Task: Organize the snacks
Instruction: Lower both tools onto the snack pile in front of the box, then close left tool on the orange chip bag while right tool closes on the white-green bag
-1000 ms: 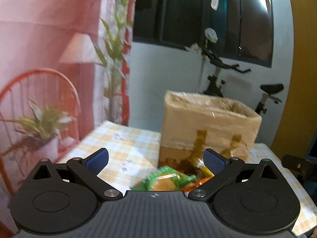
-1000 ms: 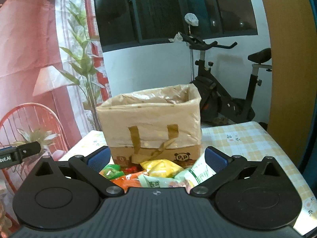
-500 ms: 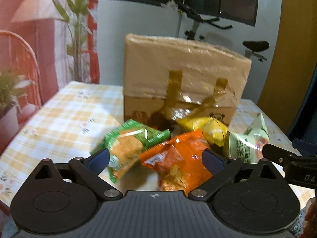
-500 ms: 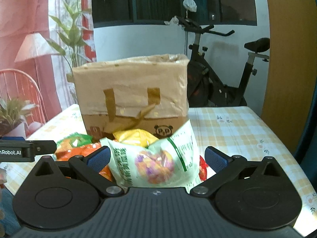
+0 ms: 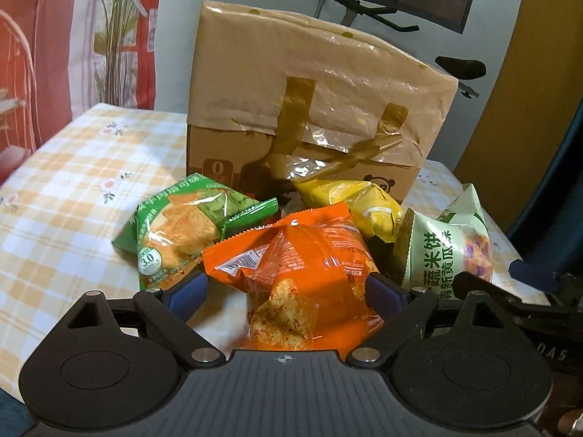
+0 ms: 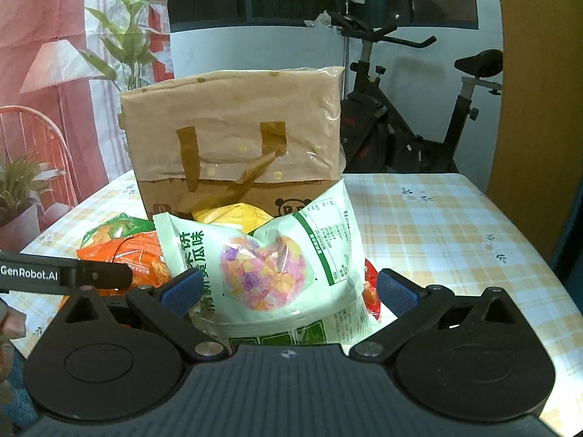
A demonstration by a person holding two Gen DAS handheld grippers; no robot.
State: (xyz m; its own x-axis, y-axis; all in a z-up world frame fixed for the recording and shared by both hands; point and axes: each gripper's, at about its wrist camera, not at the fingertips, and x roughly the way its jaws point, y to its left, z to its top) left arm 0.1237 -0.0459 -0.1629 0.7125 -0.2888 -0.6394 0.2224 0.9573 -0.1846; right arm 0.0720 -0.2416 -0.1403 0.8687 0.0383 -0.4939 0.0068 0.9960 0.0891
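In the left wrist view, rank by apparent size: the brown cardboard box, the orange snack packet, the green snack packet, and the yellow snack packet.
1. Brown cardboard box
2. Orange snack packet, though nearness to the camera enlarges it
3. Green snack packet
4. Yellow snack packet, partly hidden behind the orange one, so its full size is unsure

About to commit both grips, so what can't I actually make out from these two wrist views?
- Inside of the cardboard box: both views look at its front wall; contents hidden.
- Red packet, right wrist view: mostly behind the pale green packet.
- Orange packet, left wrist view: near edge hidden by the left gripper, whose jaws are closing; contact unclear.
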